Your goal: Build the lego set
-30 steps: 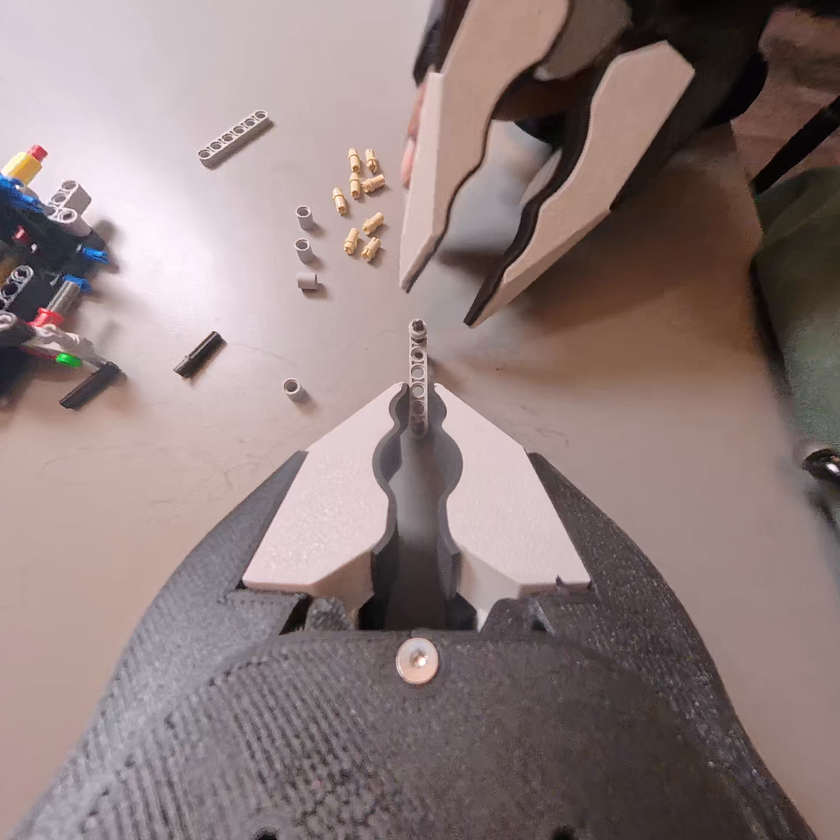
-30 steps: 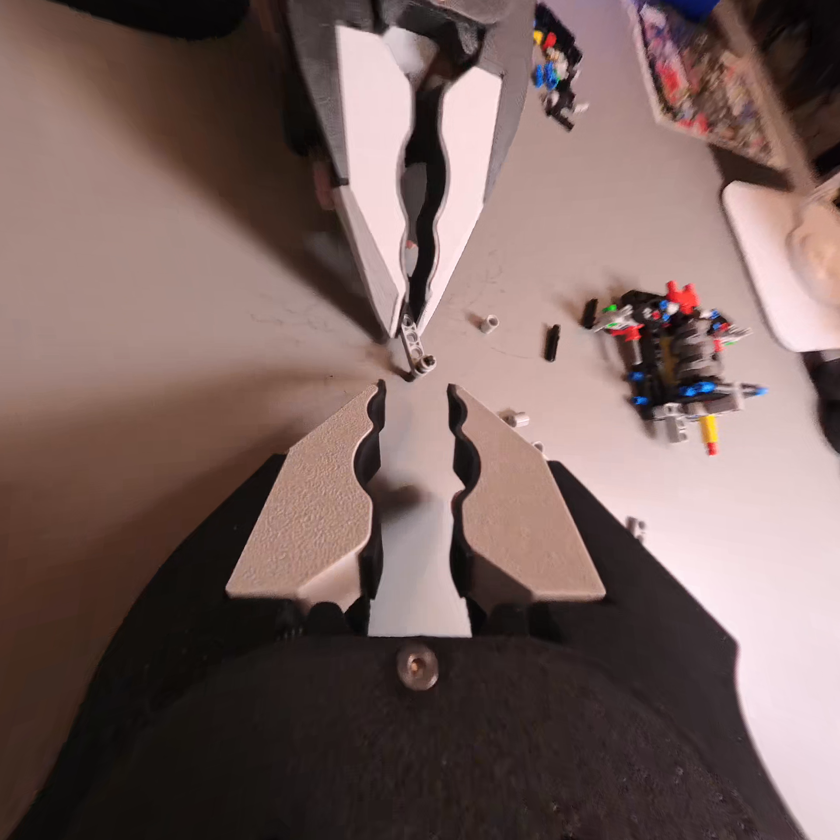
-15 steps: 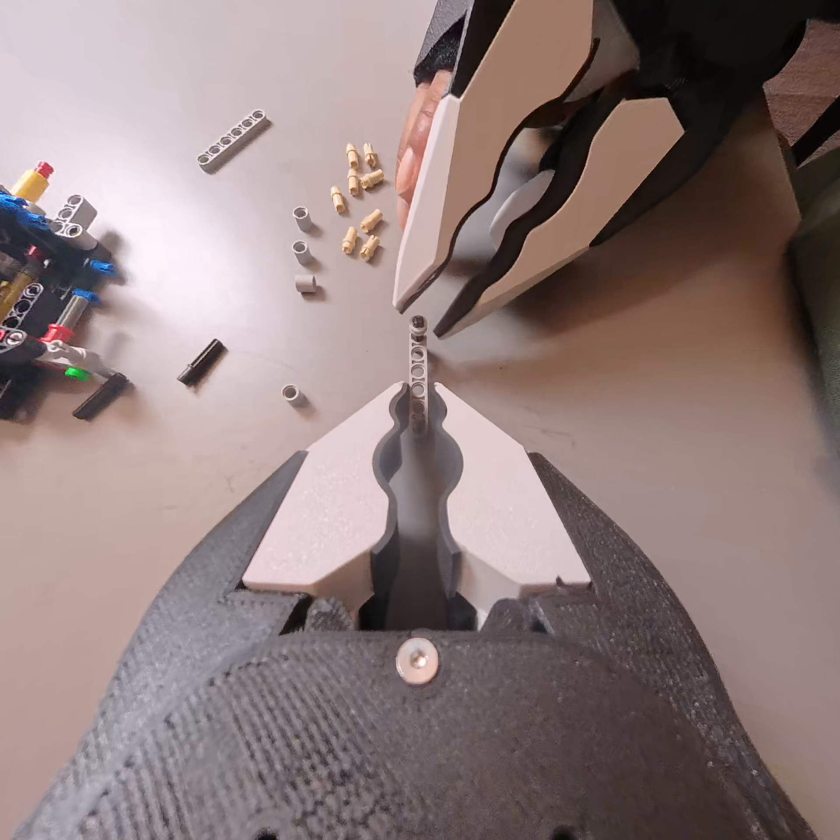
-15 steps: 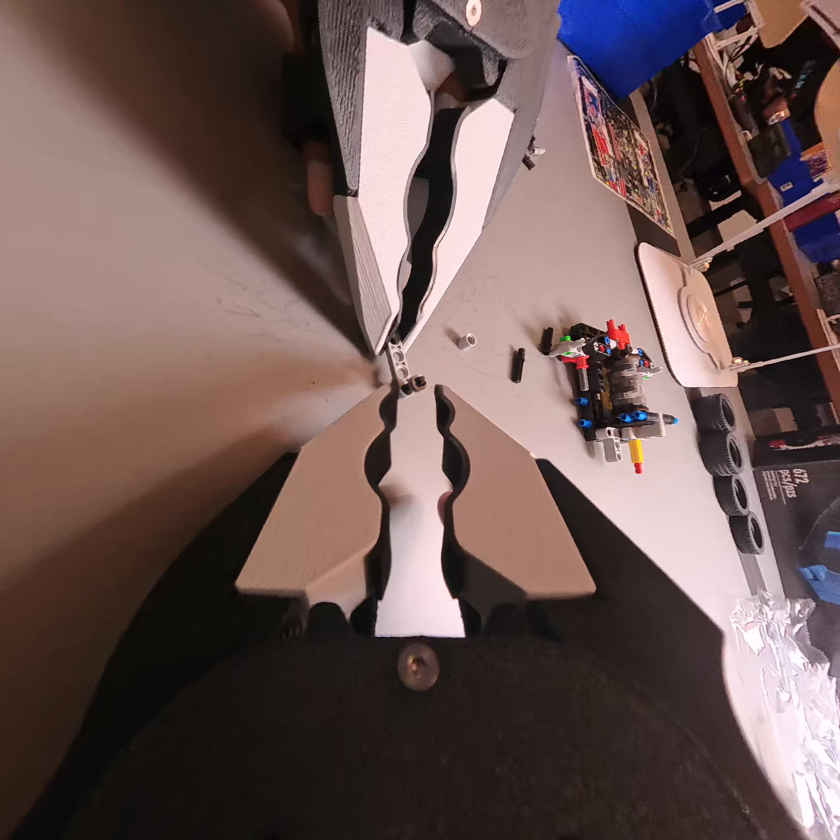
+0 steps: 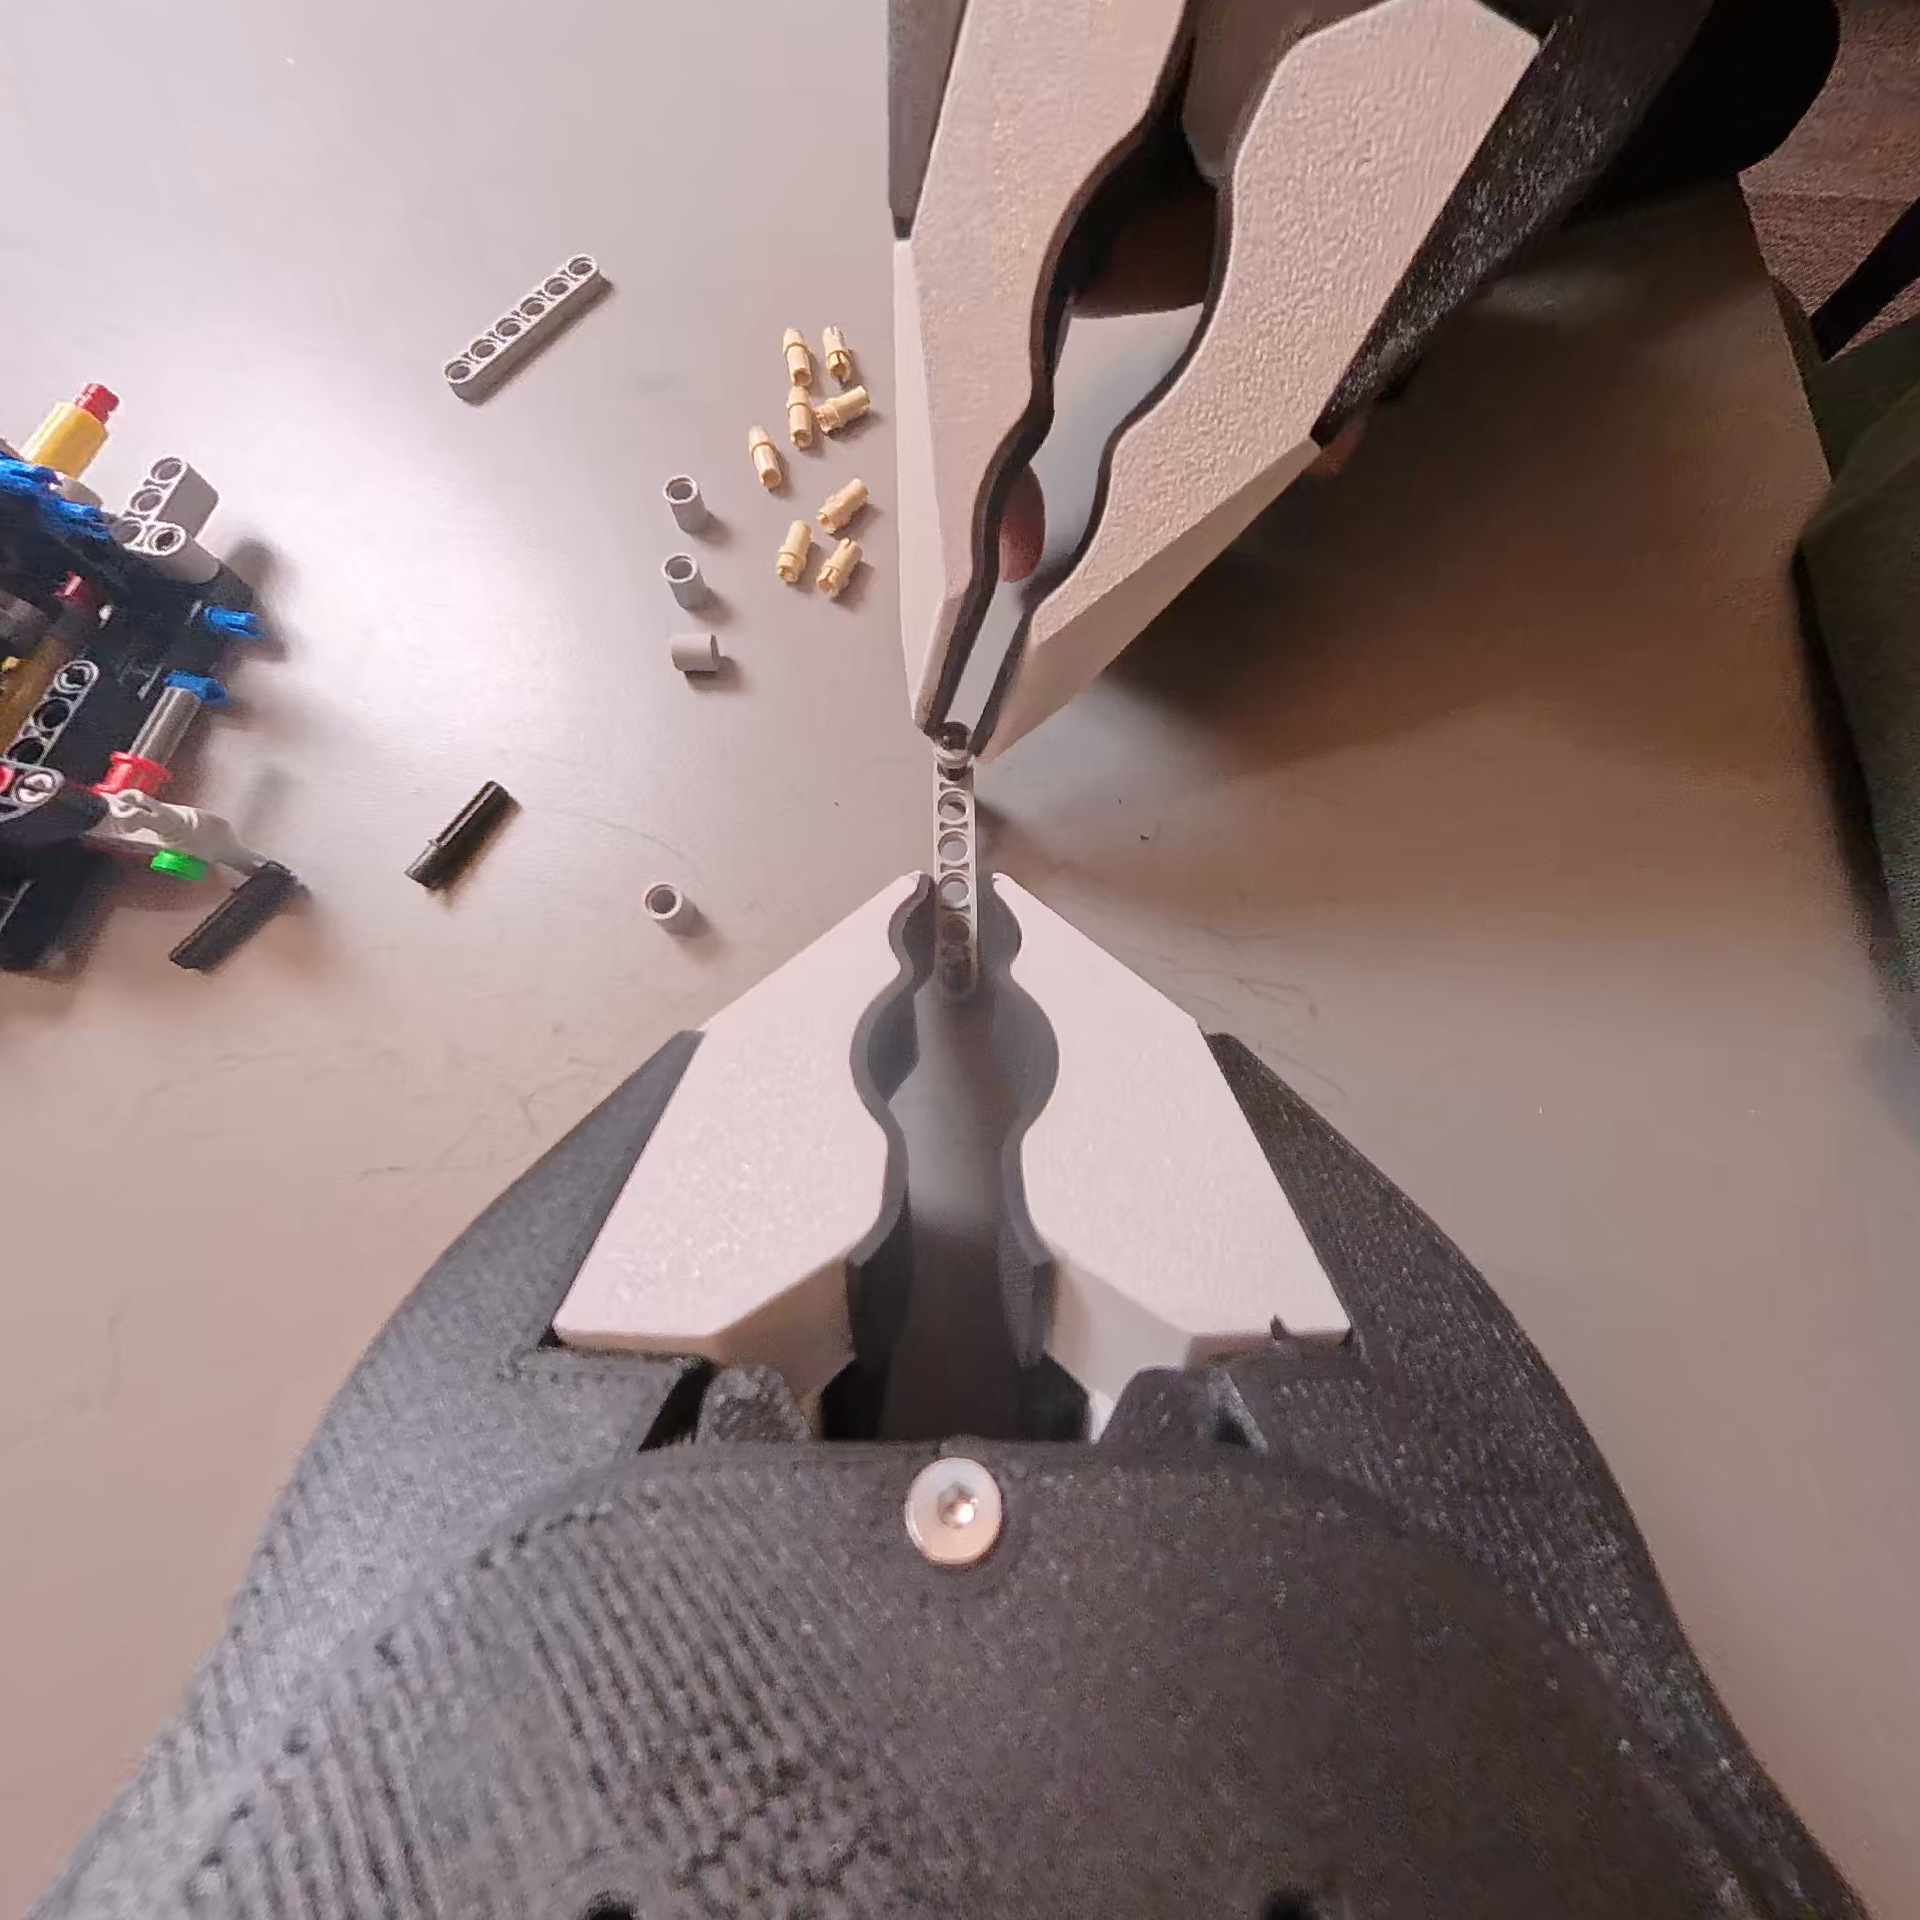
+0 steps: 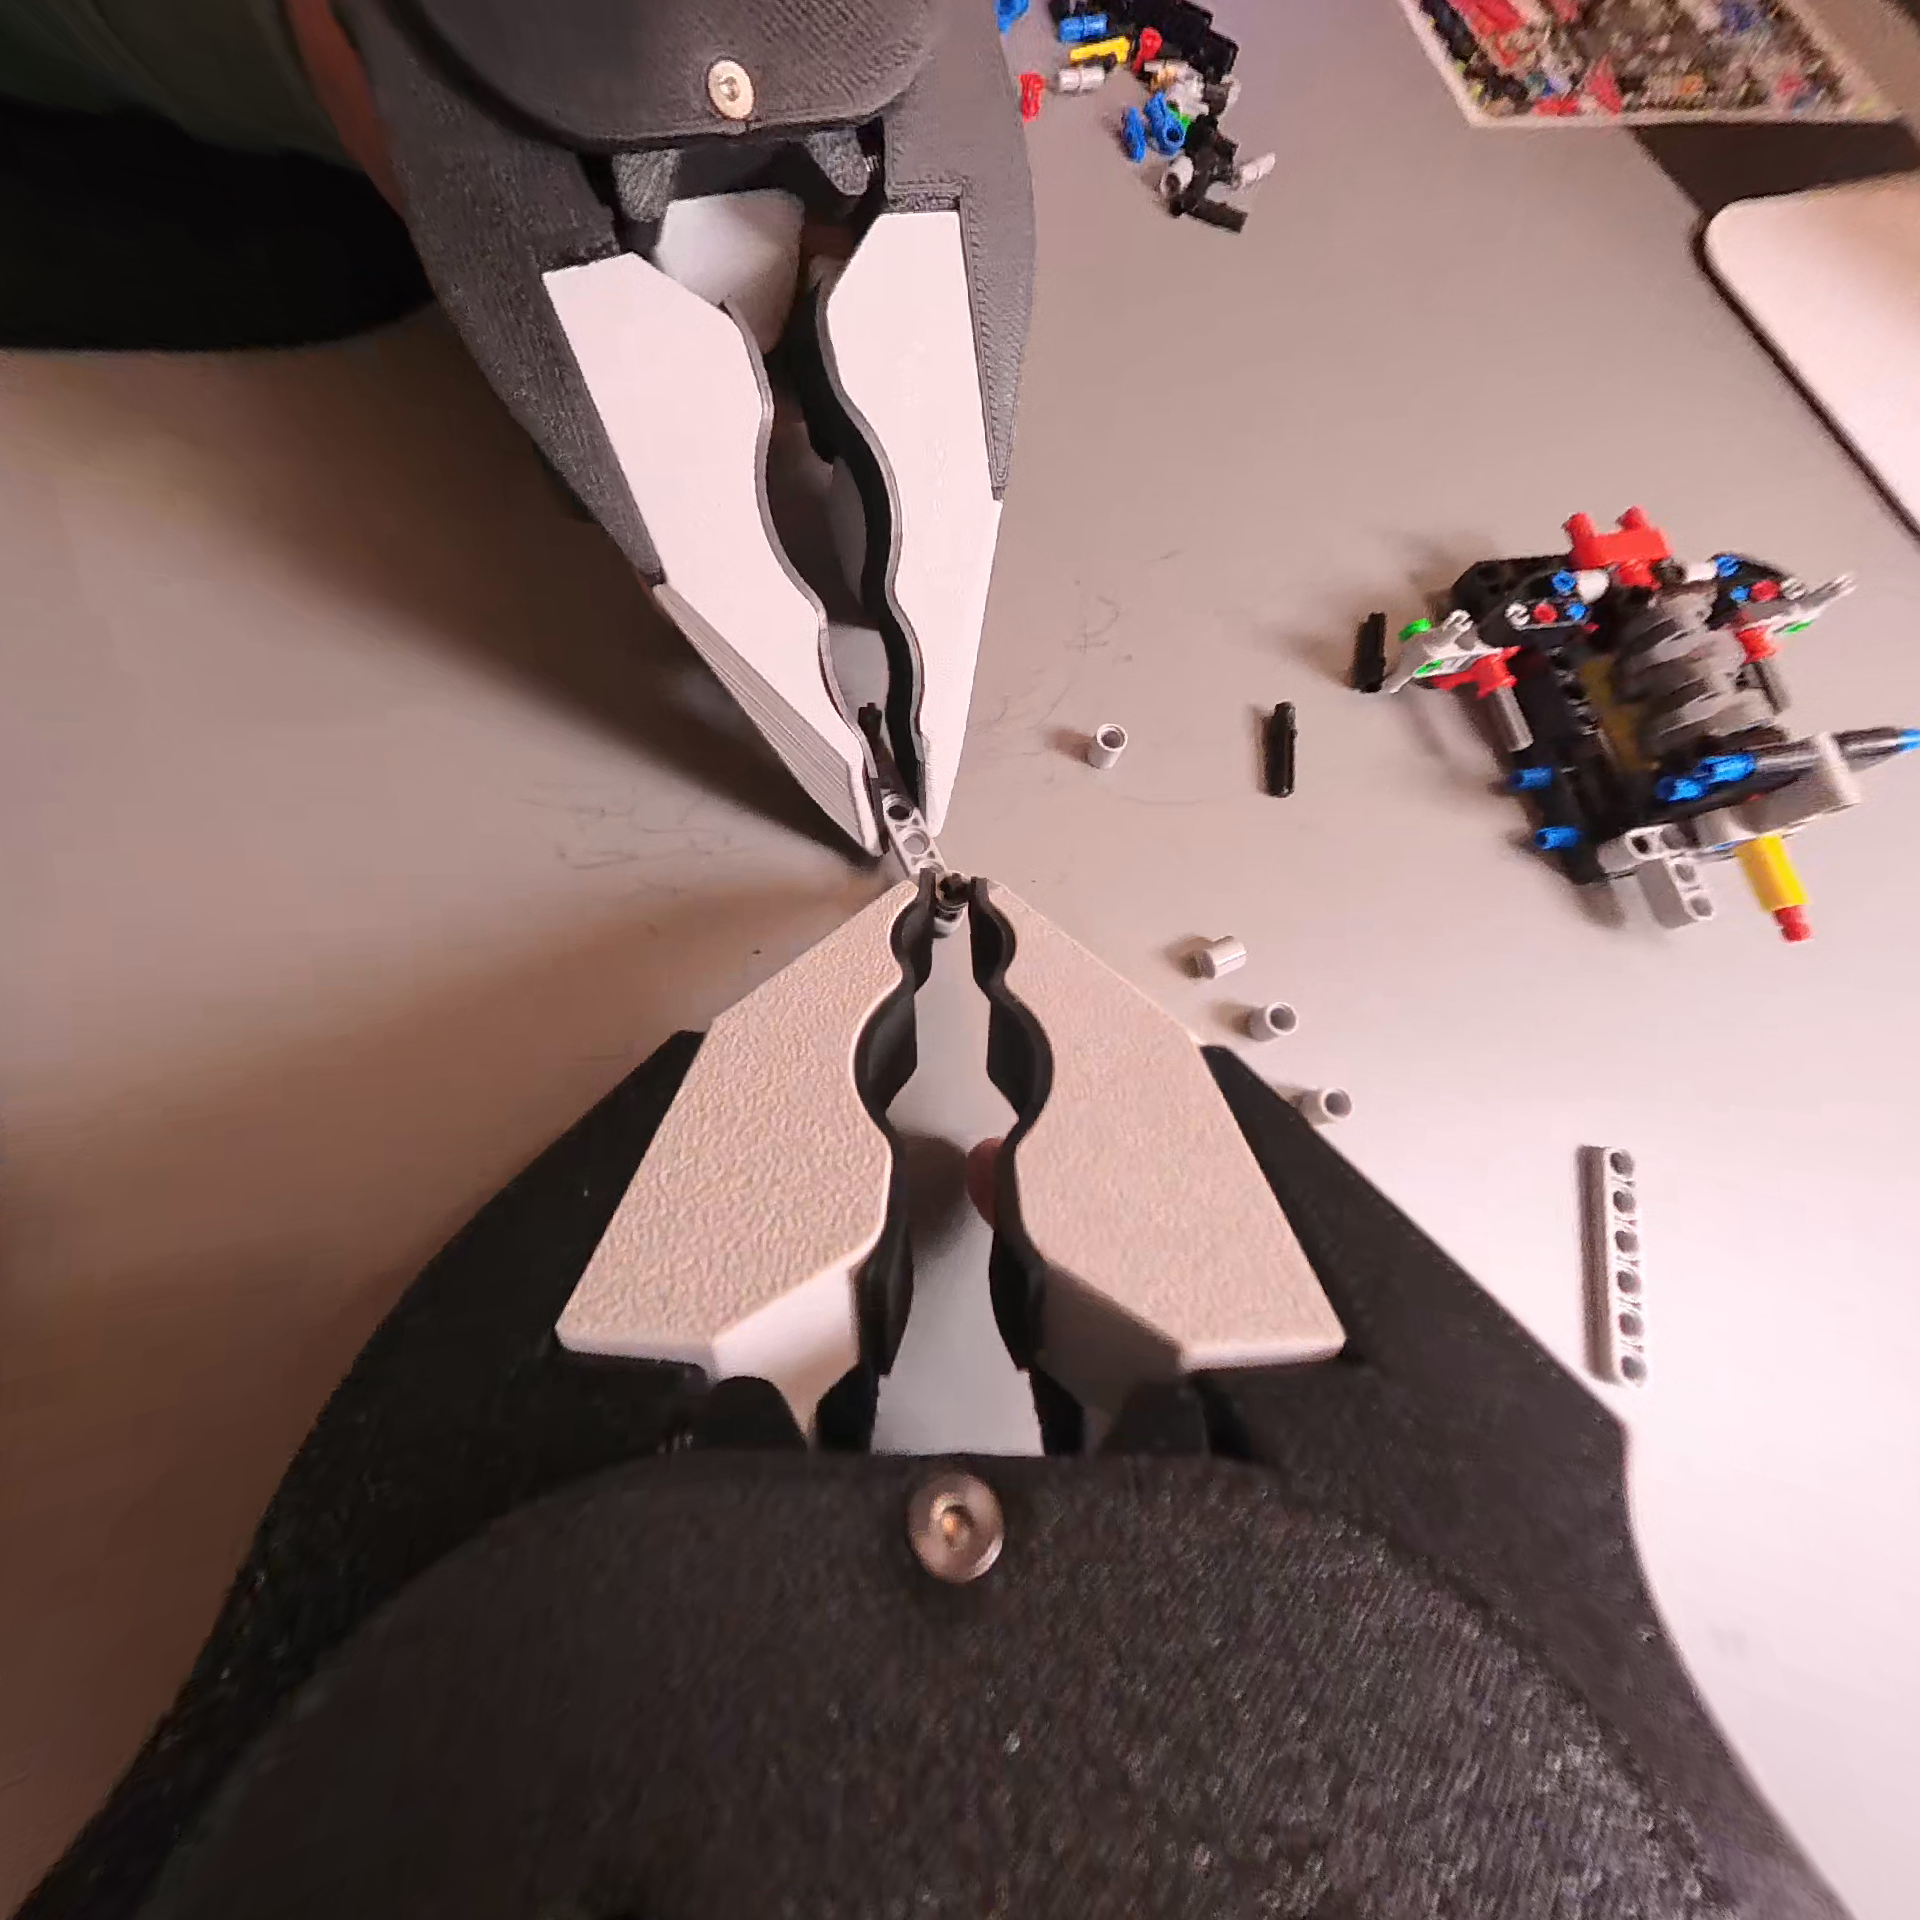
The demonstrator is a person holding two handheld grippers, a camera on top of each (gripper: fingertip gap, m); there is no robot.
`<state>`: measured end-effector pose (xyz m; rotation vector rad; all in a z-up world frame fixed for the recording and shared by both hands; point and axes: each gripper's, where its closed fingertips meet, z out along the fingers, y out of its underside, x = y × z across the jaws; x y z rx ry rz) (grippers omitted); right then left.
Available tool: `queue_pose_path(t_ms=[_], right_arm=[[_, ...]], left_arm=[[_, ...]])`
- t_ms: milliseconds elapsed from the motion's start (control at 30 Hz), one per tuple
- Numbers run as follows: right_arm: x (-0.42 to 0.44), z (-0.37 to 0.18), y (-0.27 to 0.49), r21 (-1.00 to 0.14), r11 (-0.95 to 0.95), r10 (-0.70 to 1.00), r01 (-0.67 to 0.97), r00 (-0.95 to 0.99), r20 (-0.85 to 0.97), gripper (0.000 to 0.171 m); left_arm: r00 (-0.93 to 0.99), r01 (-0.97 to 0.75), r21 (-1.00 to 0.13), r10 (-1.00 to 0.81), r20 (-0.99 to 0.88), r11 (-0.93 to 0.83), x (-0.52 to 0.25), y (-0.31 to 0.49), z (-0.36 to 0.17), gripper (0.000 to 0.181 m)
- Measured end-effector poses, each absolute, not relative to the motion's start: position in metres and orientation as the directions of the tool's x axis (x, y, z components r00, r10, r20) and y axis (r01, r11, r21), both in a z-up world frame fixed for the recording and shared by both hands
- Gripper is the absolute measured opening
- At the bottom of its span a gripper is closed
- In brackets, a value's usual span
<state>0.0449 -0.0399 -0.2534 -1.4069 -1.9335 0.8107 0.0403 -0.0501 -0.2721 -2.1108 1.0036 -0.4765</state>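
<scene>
My left gripper (image 5: pixel 956 885) is shut on a thin grey holed beam (image 5: pixel 954 821) and holds it pointing forward just above the table. A small black pin (image 6: pixel 945 902) sits in the beam's far end. My right gripper (image 6: pixel 948 896) comes from the opposite side and is shut on that pin. In the left wrist view its tips (image 5: pixel 961 736) meet the beam's end. In the right wrist view the left gripper (image 6: pixel 902 826) holds the beam (image 6: pixel 910 829) tip to tip with mine. The partly built black and grey model (image 5: pixel 94 665) (image 6: pixel 1662 707) lies aside.
Loose parts lie on the table: a second grey beam (image 5: pixel 525 327) (image 6: pixel 1616 1262), tan pins (image 5: pixel 816 457), grey bushes (image 5: pixel 686 566) (image 6: pixel 1268 1018), a black pin (image 5: pixel 457 847) (image 6: pixel 1281 748). A pile of small parts (image 6: pixel 1164 94) and a white tray (image 6: pixel 1829 312) lie farther off. My two grippers' fingertips are within a few centimetres of each other.
My right gripper was open and apart from the beam; it has moved in to the beam's far end and closed on the pin there. The left gripper kept holding the beam.
</scene>
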Motion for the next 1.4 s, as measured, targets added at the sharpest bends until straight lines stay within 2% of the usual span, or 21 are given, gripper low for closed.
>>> queue_pose_path(t_ms=[100, 567, 767, 867, 900, 933, 1100, 1400], right_arm=[[0.046, -0.255, -0.040, -0.747, 0.213, 0.965, 0.630, -0.256, 0.059, 0.003], [0.047, -0.263, -0.039, -0.670, 0.281, 0.946, 0.687, -0.314, 0.075, 0.004], [0.047, -0.263, -0.040, -0.558, 0.321, 0.929, 0.765, -0.369, 0.029, 0.004], [0.046, -0.262, -0.040, -0.580, 0.332, 0.914, 0.744, -0.407, 0.002, 0.006], [0.046, -0.261, -0.040, -0.597, 0.327, 0.911, 0.732, -0.411, -0.005, 0.014], [0.046, -0.259, -0.039, -0.616, 0.319, 0.913, 0.720, -0.407, -0.003, 0.015], [0.045, -0.251, -0.041, -0.667, 0.320, 0.915, 0.673, -0.403, 0.033, 0.007], [0.046, -0.260, -0.040, -0.578, 0.371, 0.899, 0.727, -0.437, 0.026, 0.002]], left_arm=[[0.625, -0.507, -0.752, -0.781, 0.016, -0.421, 0.040, -0.050, -0.272, 0.005], [0.626, -0.509, -0.751, -0.780, 0.011, -0.419, 0.040, -0.050, -0.272, 0.006], [0.623, -0.512, -0.750, -0.782, 0.011, -0.419, 0.040, -0.050, -0.272, 0.005], [0.623, -0.513, -0.749, -0.782, 0.011, -0.419, 0.040, -0.050, -0.272, 0.006], [0.623, -0.514, -0.749, -0.782, 0.009, -0.418, 0.040, -0.050, -0.272, 0.005], [0.623, -0.514, -0.749, -0.782, 0.008, -0.417, 0.040, -0.050, -0.272, 0.005], [0.619, -0.516, -0.748, -0.785, 0.011, -0.417, 0.040, -0.050, -0.272, 0.005], [0.619, -0.516, -0.739, -0.785, 0.029, -0.433, 0.040, -0.050, -0.272, 0.005]])
